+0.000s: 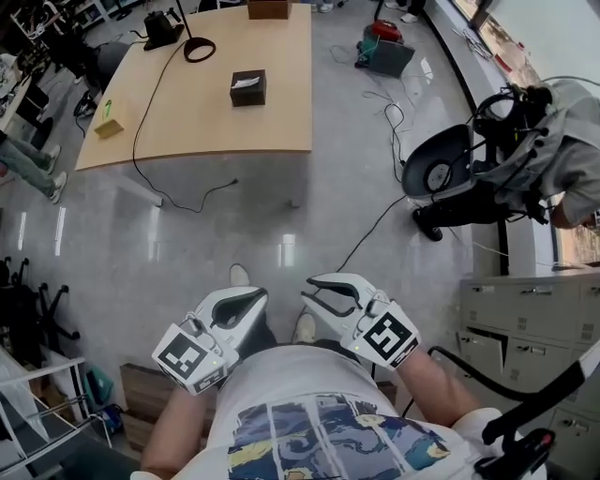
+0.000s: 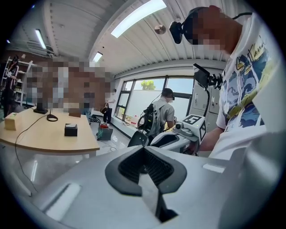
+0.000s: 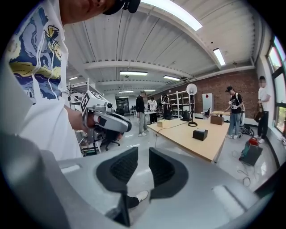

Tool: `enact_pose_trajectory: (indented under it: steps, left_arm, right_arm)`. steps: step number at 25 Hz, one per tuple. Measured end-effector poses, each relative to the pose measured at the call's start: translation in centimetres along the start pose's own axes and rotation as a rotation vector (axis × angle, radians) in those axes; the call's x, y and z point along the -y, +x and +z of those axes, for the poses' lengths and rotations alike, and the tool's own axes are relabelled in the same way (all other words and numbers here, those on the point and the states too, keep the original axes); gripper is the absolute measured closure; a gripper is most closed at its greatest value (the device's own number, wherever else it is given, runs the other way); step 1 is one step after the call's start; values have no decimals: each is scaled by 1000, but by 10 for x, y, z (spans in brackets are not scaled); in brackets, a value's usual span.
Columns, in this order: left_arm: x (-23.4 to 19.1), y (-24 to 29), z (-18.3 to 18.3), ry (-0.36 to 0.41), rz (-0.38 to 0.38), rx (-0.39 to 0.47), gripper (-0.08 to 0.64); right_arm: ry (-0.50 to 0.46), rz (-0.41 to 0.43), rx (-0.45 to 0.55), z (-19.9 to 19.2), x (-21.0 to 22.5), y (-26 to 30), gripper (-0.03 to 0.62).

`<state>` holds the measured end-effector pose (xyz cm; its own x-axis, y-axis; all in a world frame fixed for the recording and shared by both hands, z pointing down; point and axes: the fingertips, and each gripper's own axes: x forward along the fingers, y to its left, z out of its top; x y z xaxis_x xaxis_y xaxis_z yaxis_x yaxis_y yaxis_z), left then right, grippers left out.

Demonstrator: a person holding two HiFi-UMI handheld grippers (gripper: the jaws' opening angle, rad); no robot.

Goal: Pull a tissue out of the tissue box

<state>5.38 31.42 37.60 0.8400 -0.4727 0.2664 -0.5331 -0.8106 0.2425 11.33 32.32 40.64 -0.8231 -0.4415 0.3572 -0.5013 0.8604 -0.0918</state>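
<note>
The dark tissue box (image 1: 248, 87) stands on the wooden table (image 1: 281, 112), with a white tissue sticking out of its top. It also shows small in the left gripper view (image 2: 70, 129) and the right gripper view (image 3: 199, 134). Both grippers are held close to the person's body, far from the table. My left gripper (image 1: 251, 298) is shut, its dark pads meeting with nothing between them (image 2: 144, 154). My right gripper (image 1: 312, 291) is open, with a clear gap between its pads and only floor behind it (image 3: 138, 163). Each gripper sees the other alongside.
On the table are a black ring-base lamp (image 1: 199, 47), a trailing cable (image 1: 150, 112), a yellow-green item (image 1: 108, 122) and a cardboard box (image 1: 269, 9). An overturned chair (image 1: 441, 167) and a person with a backpack (image 1: 548, 150) are at the right. Grey cabinets (image 1: 525, 309) stand nearer.
</note>
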Motion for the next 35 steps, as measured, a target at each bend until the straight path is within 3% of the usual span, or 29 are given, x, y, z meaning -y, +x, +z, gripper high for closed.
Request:
enact_pose_trajectory:
  steps: [6, 12, 17, 20, 25, 35]
  left_arm:
    - [-84, 8, 18, -2, -34, 13, 554]
    - [-174, 6, 51, 14, -106, 28, 552]
    - [-241, -12, 58, 19, -157, 12, 551]
    - [-278, -18, 67, 27, -136, 12, 551]
    - [-310, -18, 76, -22, -96, 48, 544]
    - [-376, 38, 100, -59, 11, 27, 531]
  right_arm:
    - [16, -37, -39, 21, 41, 64, 507]
    - [-24, -69, -67, 63, 87, 150, 502]
    - [-49, -115, -59, 97, 118, 219, 502]
    - [-99, -140, -69, 113, 137, 249, 501]
    - [-136, -141, -108, 119, 174, 273, 482]
    - [-255, -116, -161, 118, 317, 322, 468]
